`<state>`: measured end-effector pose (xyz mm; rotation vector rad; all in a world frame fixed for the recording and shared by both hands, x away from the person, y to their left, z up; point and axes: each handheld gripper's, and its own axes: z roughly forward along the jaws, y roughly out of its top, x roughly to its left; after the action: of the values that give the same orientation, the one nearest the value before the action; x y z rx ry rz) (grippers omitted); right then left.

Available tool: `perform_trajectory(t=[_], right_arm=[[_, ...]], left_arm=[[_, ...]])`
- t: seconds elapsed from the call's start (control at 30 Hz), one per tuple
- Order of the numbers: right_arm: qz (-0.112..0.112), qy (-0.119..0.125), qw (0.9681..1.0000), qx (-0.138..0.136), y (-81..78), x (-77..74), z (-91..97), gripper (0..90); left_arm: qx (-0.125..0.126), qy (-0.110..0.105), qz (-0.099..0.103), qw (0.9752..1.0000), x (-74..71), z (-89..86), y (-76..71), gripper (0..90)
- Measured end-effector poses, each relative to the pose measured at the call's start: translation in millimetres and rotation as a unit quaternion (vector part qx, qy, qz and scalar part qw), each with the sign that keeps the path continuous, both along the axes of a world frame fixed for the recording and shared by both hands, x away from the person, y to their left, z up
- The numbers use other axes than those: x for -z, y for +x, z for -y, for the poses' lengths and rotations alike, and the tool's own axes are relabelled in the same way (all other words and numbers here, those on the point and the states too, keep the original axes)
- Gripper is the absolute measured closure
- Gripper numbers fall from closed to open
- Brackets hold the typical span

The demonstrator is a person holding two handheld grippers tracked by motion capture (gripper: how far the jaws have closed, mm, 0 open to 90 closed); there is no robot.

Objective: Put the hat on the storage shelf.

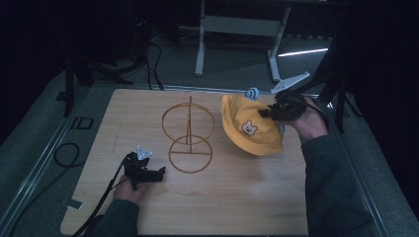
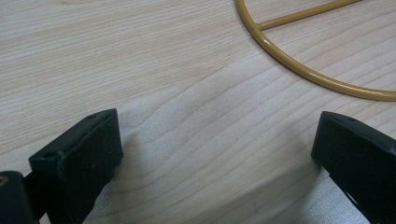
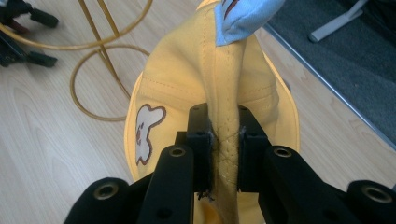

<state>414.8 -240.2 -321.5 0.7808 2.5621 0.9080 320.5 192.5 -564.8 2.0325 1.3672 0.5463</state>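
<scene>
Dark sleeves (image 1: pixel 327 187); black tongs (image 1: pixel 146 171) with cable and a grey three-cornered plate (image 1: pixel 143 153).

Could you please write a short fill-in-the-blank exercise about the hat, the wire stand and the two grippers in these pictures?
1. The right gripper is shut on a fold of the ____ hat.
2. The left gripper has its jaws ____, with bare table between them.
3. The gold wire stand has ____ rings.

Missing words: yellow; open; two

Yellow hat (image 1: pixel 249 126) (bear patch, blue ear) pinched in right claw (image 3: pixel 224 140), beside gold wire stand (image 1: pixel 188 136).
</scene>
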Motion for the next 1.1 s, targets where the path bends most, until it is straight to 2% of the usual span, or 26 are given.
perform_trajectory(t=[0.47, 0.63, 0.87, 1.1], right_arm=[[0.030, 0.042, 0.9986, -0.011, -3.3, -13.3, 1.9, 79.7], [0.034, 0.044, 0.9983, -0.016, -4.6, -17.1, -0.2, 79.9], [0.043, 0.062, 0.9969, -0.026, -7.1, -23.8, -1.8, 80.1], [0.049, 0.065, 0.9961, -0.034, -9.1, -27.9, -5.4, 80.1]], left_arm=[[0.001, 0.000, -0.001, 1.0000, -0.1, -0.1, 0.0, 1.9], [0.001, 0.000, -0.001, 1.0000, -0.2, -0.2, 0.0, 1.9], [0.001, 0.000, -0.001, 1.0000, -0.2, -0.2, 0.0, 1.9], [0.001, 0.000, -0.001, 1.0000, -0.2, -0.2, 0.1, 1.9]])
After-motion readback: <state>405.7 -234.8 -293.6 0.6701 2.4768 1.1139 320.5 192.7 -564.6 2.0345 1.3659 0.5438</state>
